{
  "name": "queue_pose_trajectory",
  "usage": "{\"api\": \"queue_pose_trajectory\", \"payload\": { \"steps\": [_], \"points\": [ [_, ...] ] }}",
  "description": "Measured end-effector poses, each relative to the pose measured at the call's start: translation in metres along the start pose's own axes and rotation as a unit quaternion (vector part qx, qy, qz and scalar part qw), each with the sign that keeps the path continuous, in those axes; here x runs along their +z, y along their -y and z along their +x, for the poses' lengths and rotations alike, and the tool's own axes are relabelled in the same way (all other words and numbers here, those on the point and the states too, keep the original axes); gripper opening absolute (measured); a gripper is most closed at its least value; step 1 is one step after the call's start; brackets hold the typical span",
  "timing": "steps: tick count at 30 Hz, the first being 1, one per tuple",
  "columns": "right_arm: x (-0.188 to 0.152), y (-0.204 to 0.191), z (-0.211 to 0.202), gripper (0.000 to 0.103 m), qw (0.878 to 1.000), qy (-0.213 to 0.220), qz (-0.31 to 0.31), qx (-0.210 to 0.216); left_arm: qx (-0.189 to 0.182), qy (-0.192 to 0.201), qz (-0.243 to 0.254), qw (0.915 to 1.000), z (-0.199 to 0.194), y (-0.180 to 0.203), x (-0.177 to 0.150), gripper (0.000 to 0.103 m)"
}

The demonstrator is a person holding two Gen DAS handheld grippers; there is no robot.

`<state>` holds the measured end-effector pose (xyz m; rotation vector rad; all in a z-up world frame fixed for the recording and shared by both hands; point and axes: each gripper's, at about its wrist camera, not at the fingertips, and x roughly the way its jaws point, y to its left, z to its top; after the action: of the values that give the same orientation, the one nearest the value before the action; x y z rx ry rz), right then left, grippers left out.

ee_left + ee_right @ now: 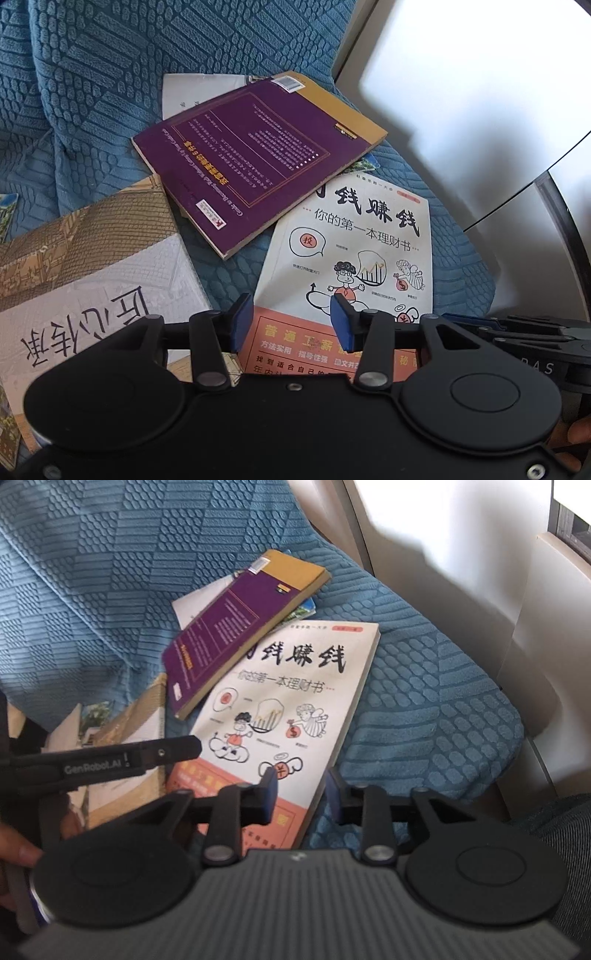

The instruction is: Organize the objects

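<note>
Several books lie scattered on a blue textured sofa cover. A purple book with a yellow strip rests partly on a white cartoon-covered book with an orange band. A tan and white book lies at the left. My left gripper hovers open over the white book's orange band, nothing between its blue pads. My right gripper is open, straddling that book's right edge; whether the pads touch it I cannot tell.
A white sheet or book and a small colourful booklet poke out from under the purple book. A pale armrest borders the cushion on the right. A hand and a denim-clad leg are close by.
</note>
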<state>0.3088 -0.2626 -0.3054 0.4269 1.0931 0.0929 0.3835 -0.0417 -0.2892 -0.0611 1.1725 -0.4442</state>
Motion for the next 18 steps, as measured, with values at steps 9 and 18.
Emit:
{"api": "queue_pose_trajectory", "payload": {
  "steps": [9, 18],
  "points": [
    [-0.001, 0.008, 0.013, 0.028, 0.999, -0.022, 0.025, 0.018, 0.008, -0.017, -0.013, 0.9997, 0.014, -0.004, 0.0, 0.045],
    [-0.001, 0.007, 0.012, 0.029, 0.999, -0.021, 0.02, 0.02, 0.023, -0.018, -0.006, 0.9996, 0.013, 0.006, -0.004, 0.047]
  ]
}}
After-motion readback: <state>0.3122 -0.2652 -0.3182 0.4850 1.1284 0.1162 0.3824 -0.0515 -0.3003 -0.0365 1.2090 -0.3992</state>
